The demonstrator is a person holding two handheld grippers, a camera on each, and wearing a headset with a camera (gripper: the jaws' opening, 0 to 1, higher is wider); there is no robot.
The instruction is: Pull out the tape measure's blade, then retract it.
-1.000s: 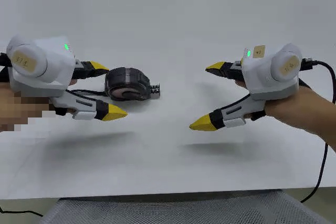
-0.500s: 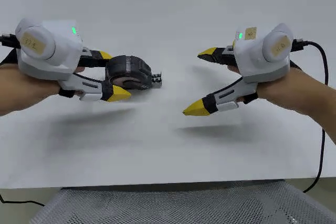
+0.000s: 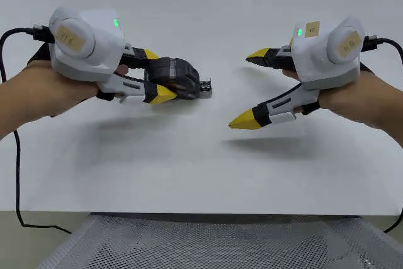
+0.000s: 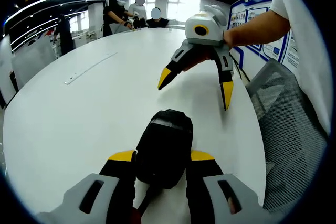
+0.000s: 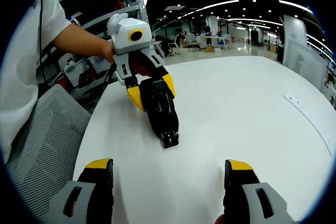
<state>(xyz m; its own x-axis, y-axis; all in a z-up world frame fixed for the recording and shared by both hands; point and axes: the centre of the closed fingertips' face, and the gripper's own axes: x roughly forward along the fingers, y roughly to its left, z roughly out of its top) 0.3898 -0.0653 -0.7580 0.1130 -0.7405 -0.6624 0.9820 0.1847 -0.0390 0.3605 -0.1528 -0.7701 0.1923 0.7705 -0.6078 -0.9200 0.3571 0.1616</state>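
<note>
Over the white counter (image 3: 189,174): one spread, one pinching.
Your right hand-held gripper (image 3: 247,89) hangs wide open, touching nothing; your left hand-held gripper (image 3: 158,75) clamps the black tape measure (image 3: 182,79) between its yellow tips, hook end facing right.

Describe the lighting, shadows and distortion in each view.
Head view: soft, even light, sharp; faint shadows lie on the table beneath the left gripper and right gripper. Left gripper view: fisheye bowing, tape measure sharp. Right gripper view: same bowing, bright ceiling lights.
</note>
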